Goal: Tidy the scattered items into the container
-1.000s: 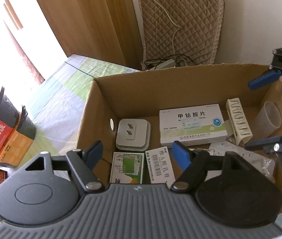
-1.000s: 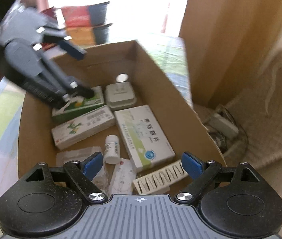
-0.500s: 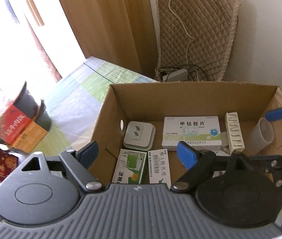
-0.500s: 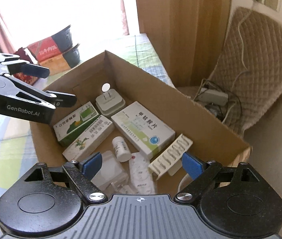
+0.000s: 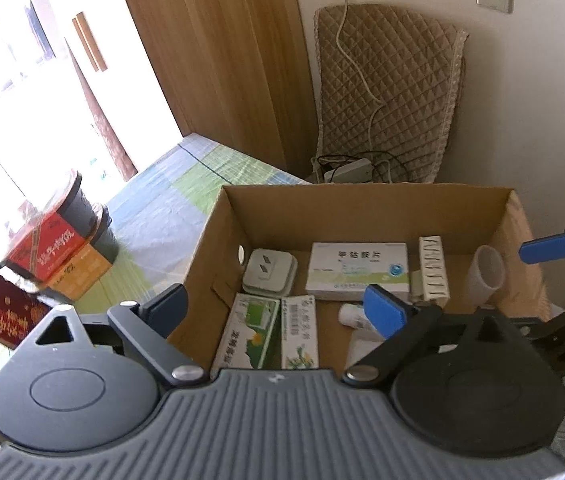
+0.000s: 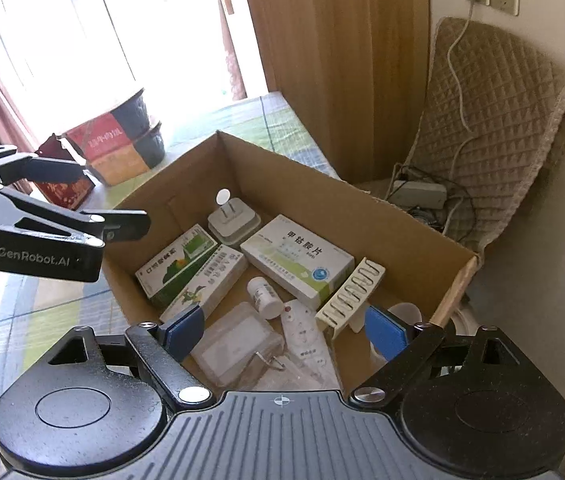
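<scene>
While we hold both two-finger grippers above the open brown cardboard box [image 6: 394, 216], each stands spread wide and empty — the left gripper [image 5: 278, 312] and the right gripper [image 6: 282, 330] with blue padded fingertips. Inside the box lie a flat white medicine carton [image 6: 298, 258], two green-and-white cartons [image 6: 192, 270], a square white plug adapter [image 6: 234, 224], a small white pill bottle [image 6: 264, 296], a ribbed cream plastic rack [image 6: 352, 294] and a translucent plastic cup [image 5: 486, 276].
</scene>
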